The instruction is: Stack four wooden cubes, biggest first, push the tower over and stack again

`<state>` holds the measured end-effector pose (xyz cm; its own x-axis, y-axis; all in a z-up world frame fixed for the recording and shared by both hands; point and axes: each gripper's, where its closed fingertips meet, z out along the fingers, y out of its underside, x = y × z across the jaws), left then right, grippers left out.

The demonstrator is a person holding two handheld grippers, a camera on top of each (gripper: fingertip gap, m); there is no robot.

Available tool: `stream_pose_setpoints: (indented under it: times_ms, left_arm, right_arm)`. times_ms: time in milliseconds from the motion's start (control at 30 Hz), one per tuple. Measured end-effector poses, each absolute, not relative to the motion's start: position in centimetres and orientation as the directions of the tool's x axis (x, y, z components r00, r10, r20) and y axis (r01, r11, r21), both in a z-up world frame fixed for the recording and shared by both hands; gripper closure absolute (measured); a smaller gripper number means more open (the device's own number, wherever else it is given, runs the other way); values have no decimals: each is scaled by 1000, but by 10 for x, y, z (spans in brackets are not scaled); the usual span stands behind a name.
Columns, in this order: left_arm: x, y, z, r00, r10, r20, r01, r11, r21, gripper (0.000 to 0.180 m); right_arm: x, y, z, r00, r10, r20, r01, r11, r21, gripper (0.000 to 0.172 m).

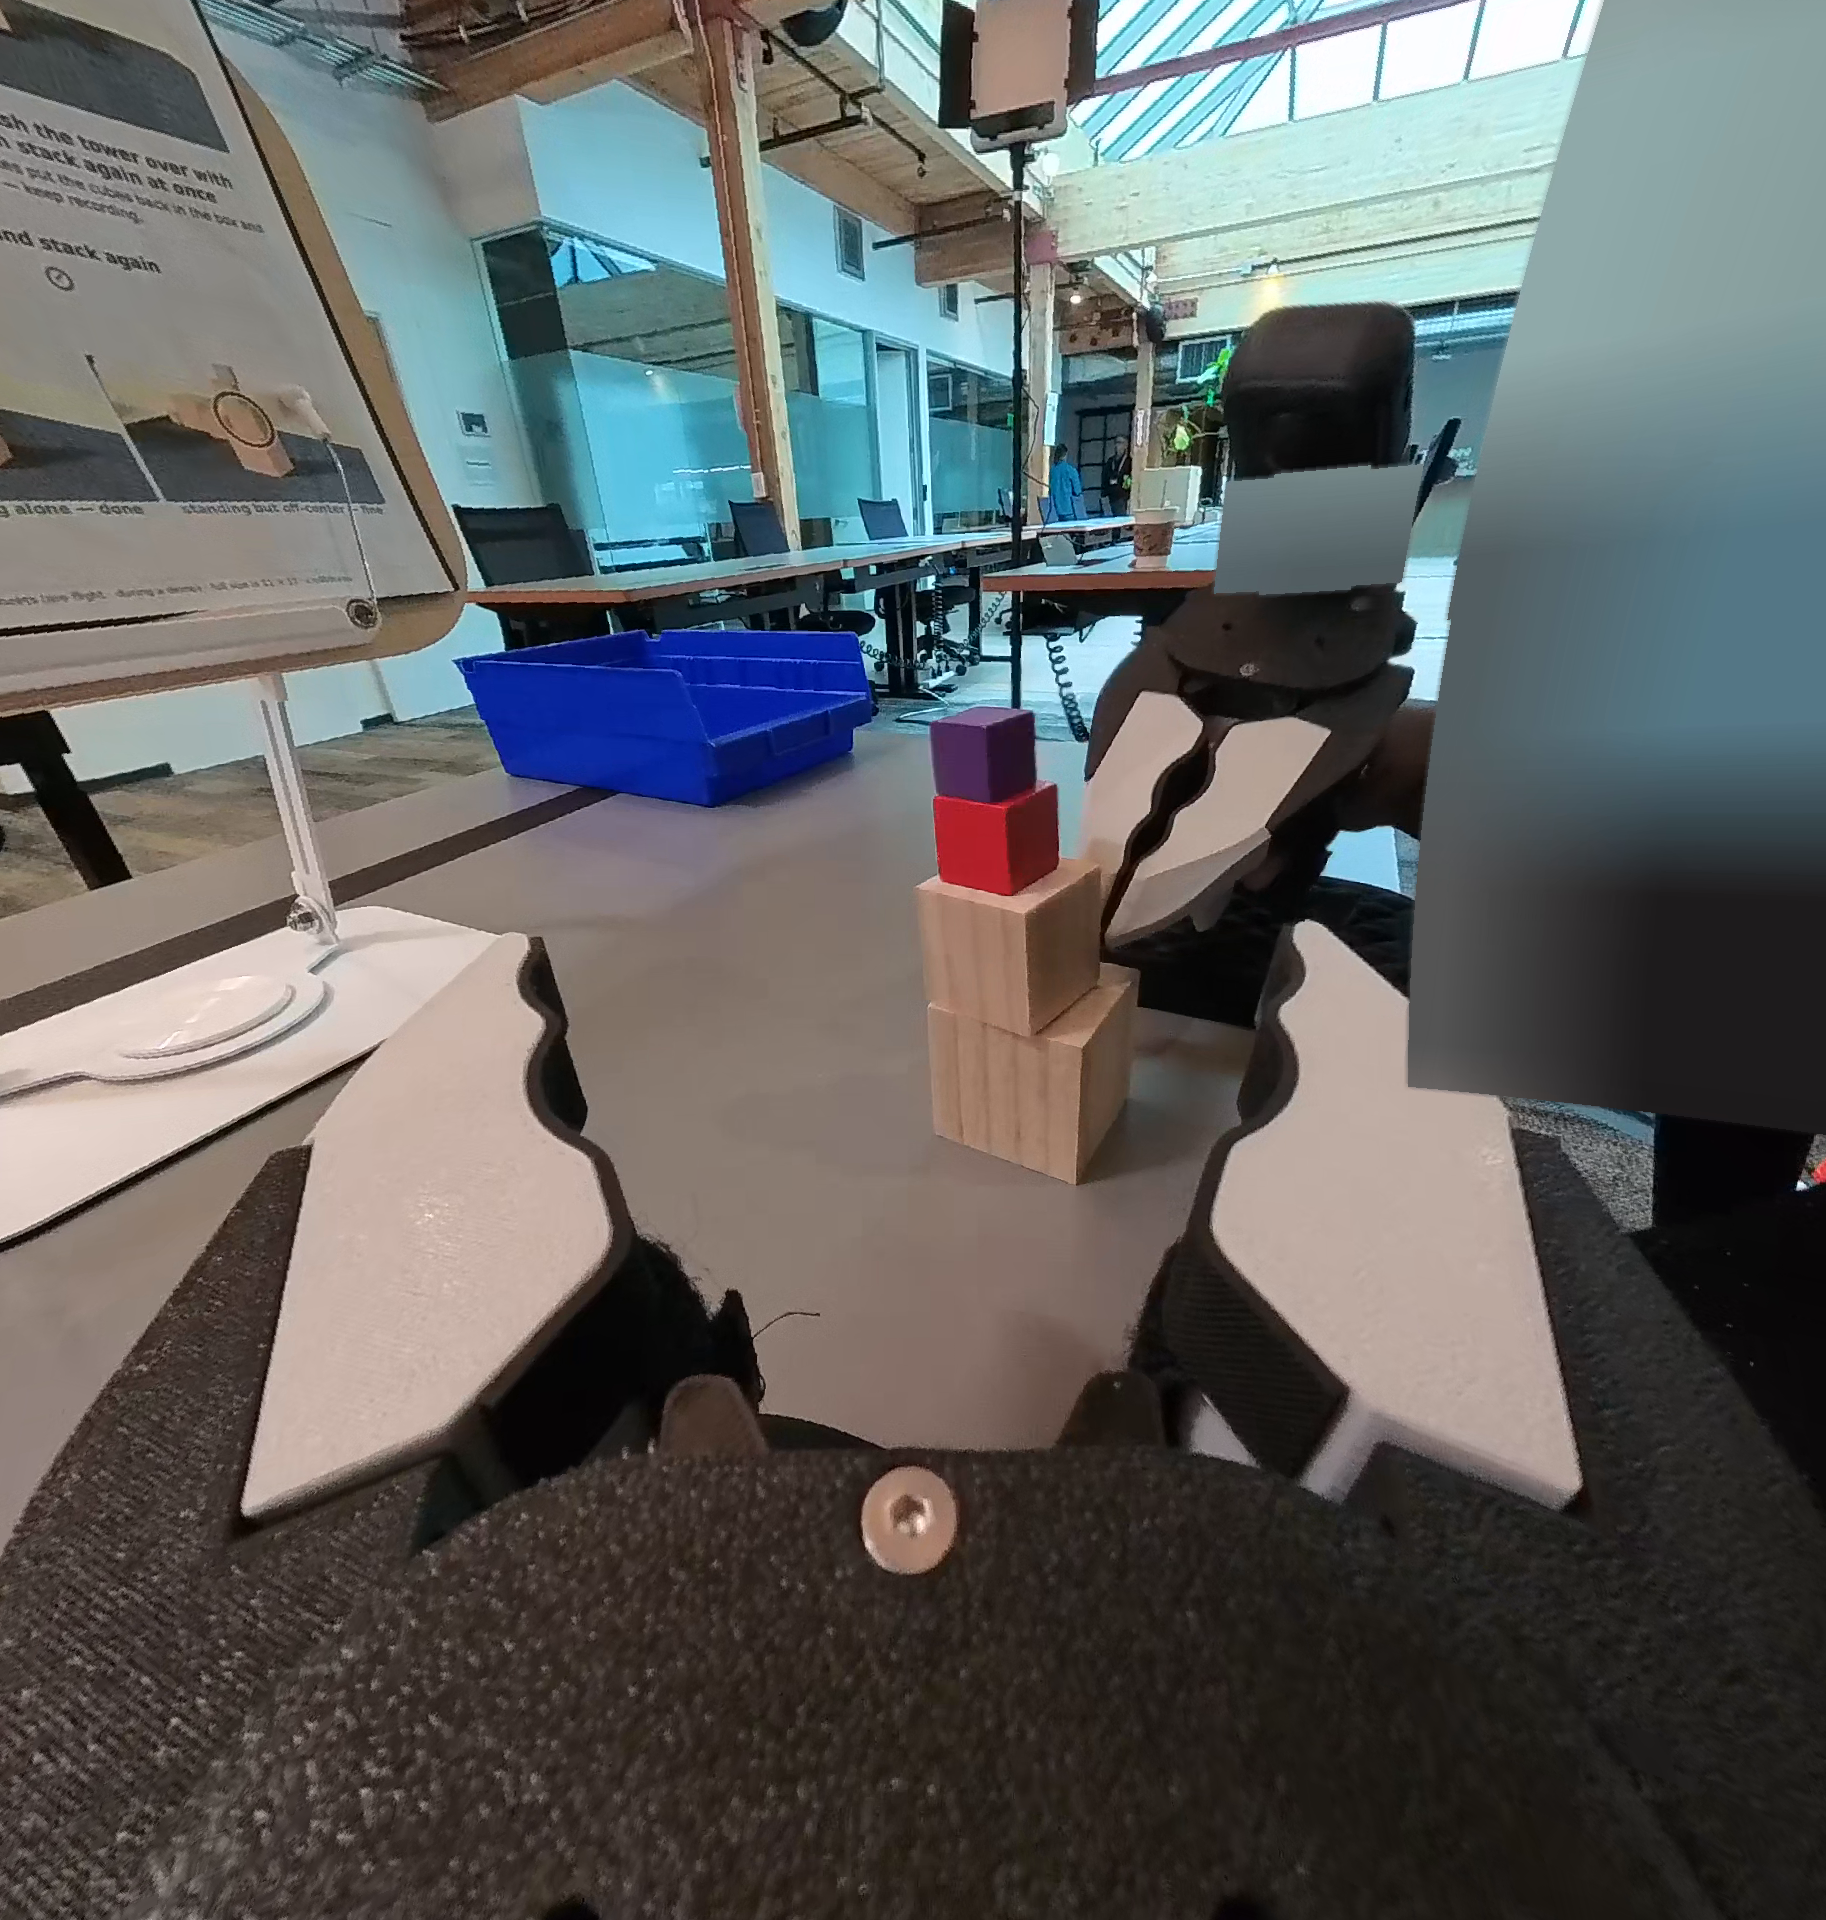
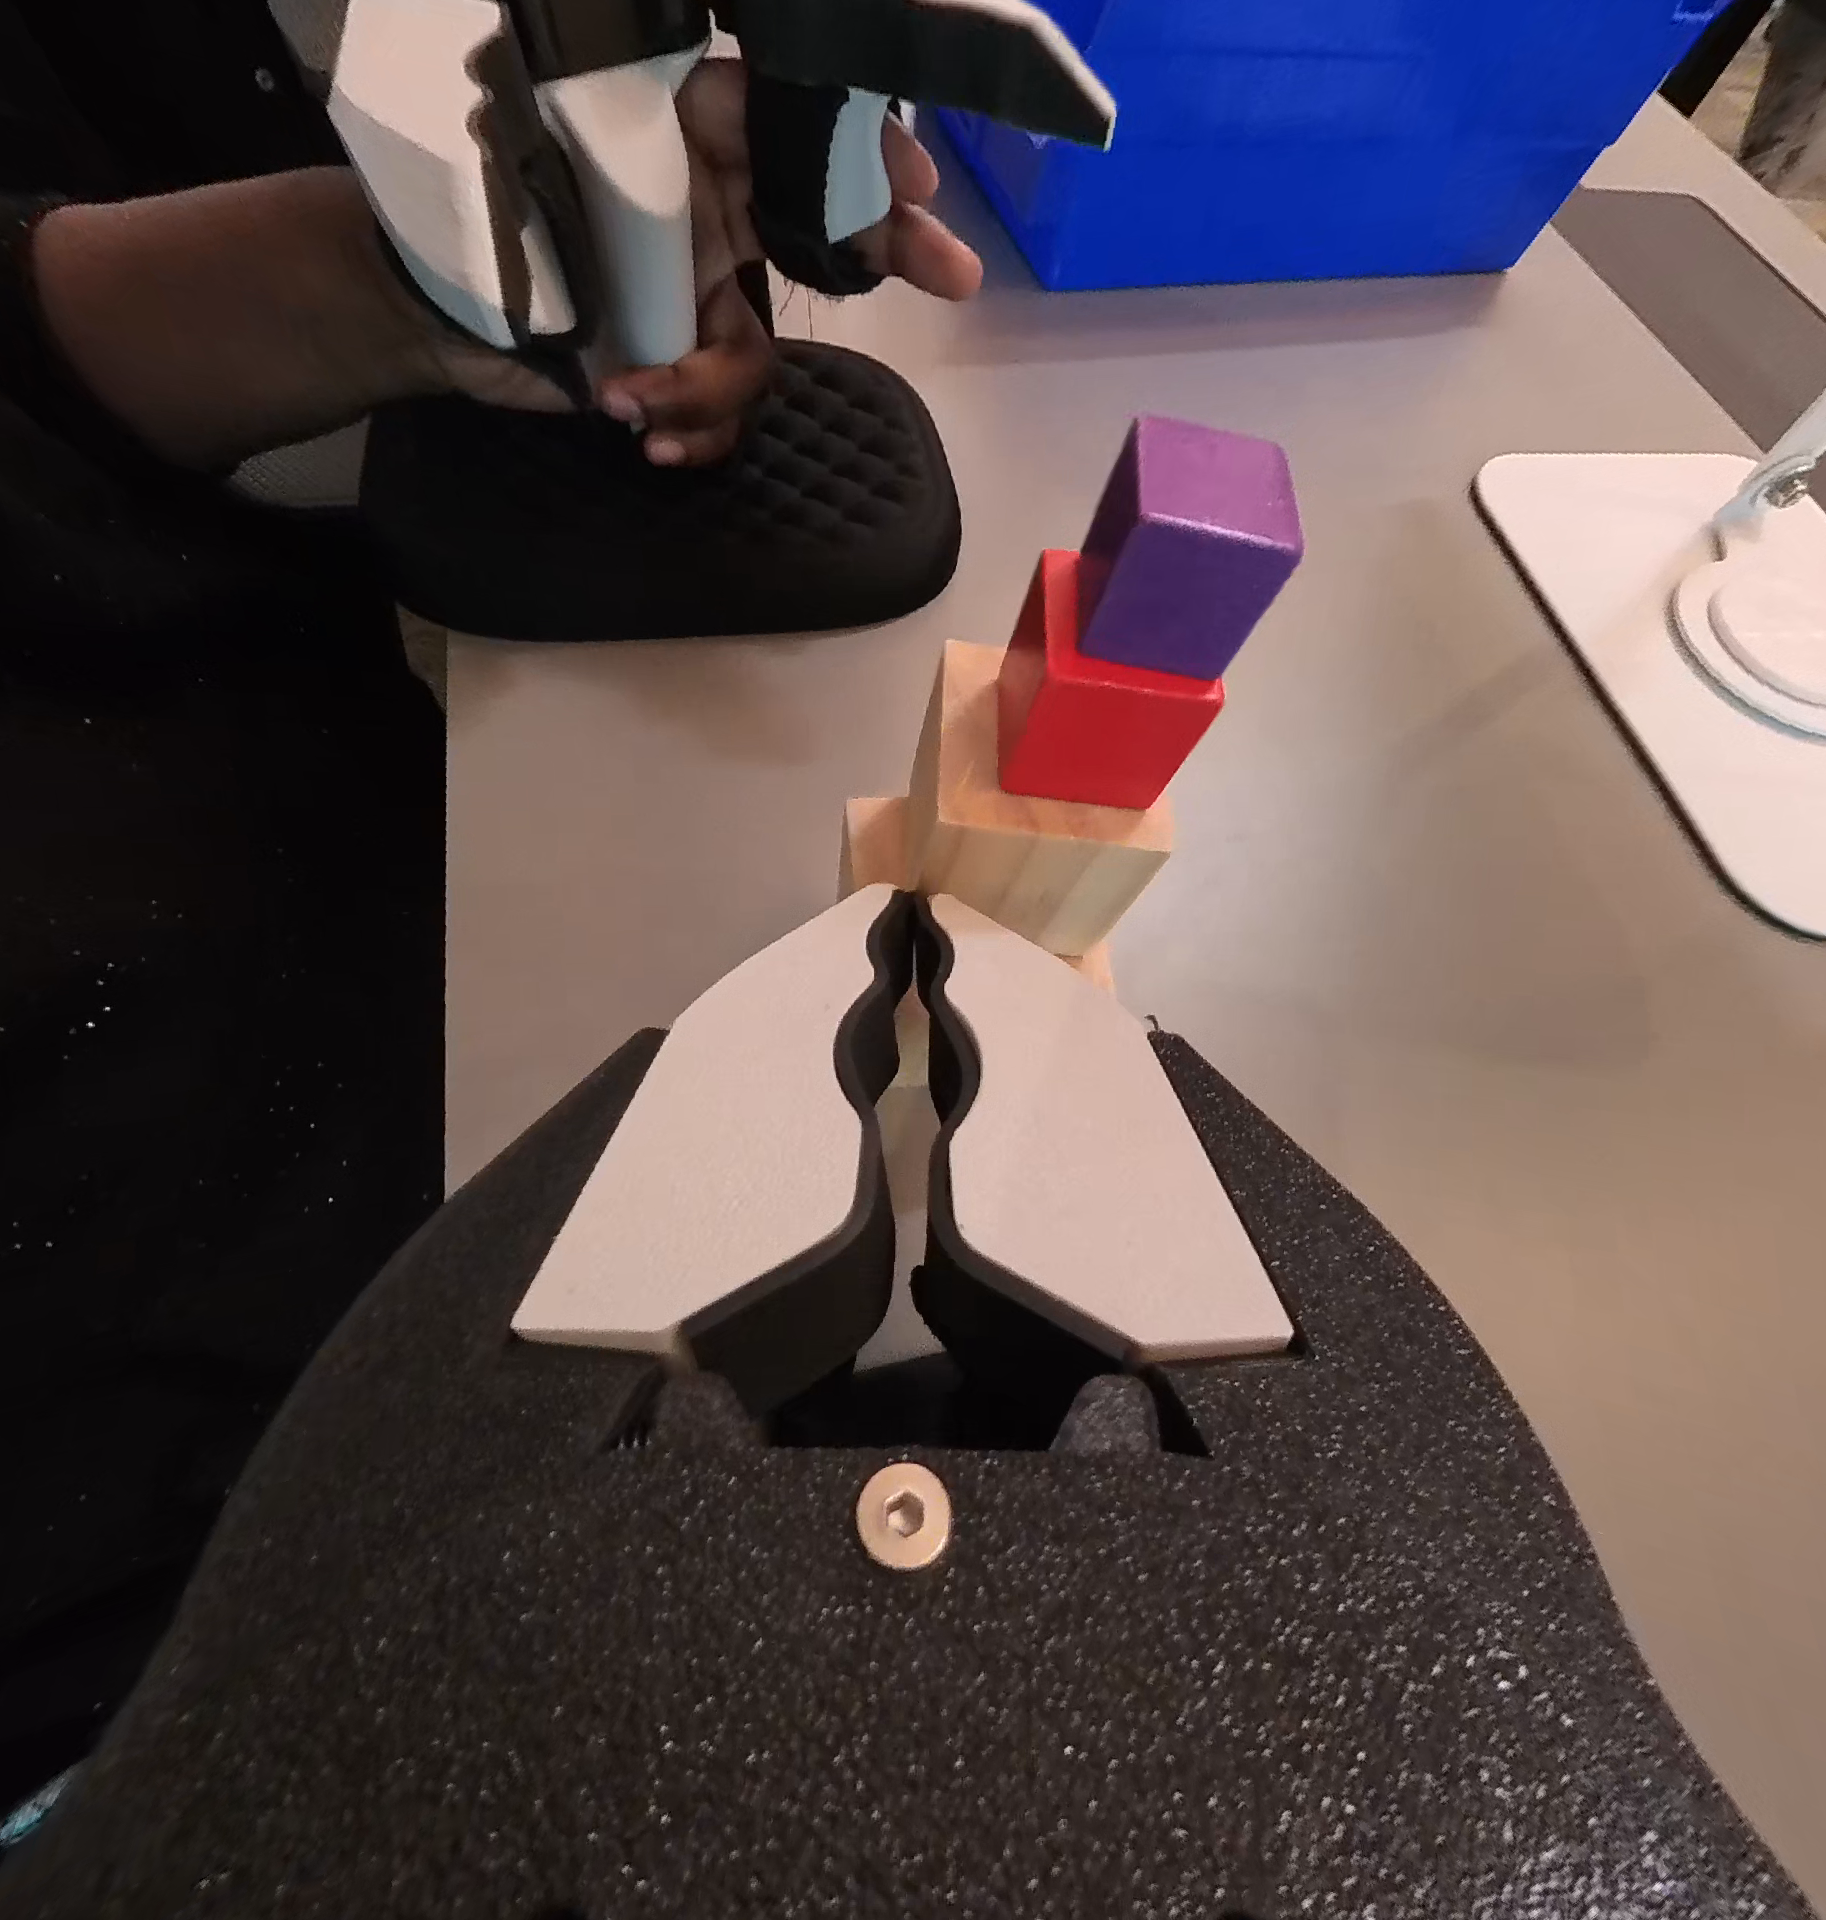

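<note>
Left wrist view: a grey table [image 1: 743, 997] is seen in an open office with timber beams, glass-walled rooms and rows of desks behind. A blue bin [image 1: 670, 712] is set at the far side of the table, well apart from the blocks. A white stand base [image 1: 161, 1049] with a printed sheet on a board [image 1: 150, 343] is placed at the left. A black padded cushion [image 2: 670, 499] is seen at the table edge in the right wrist view, under the person's hand [image 2: 265, 281].

A tower of four blocks is stood on the table: lower wooden block [image 1: 1023, 1091], upper wooden block [image 1: 1002, 951] set askew on it, red cube [image 1: 995, 836], purple cube [image 1: 982, 753] on top. The tower is tilted.

The left gripper [image 1: 914, 1049] is held wide apart with nothing between the pads; the tower is stood just beyond its fingertips, nearer the right finger. The right gripper [image 2: 909, 904] is clenched tight on nothing, its tips set against the near corner of the upper wooden block, on the tower's far side from the left gripper.
</note>
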<state>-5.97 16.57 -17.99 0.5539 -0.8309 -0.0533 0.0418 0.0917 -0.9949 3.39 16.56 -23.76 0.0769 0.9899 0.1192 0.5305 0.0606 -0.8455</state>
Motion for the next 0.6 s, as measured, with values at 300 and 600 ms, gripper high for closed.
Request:
stream_pose_setpoints:
  times_ms: [300,600]
  left_arm:
    - [-60,165,-180,552,-832,-57,40,94,-995,57]
    - [-61,166,-179,559,-828,-50,46,91,-995,58]
  right_arm:
    - [31,170,-232,81,988,130,518,70,-852,172]
    - [28,173,-229,86,987,136,505,75,-860,172]
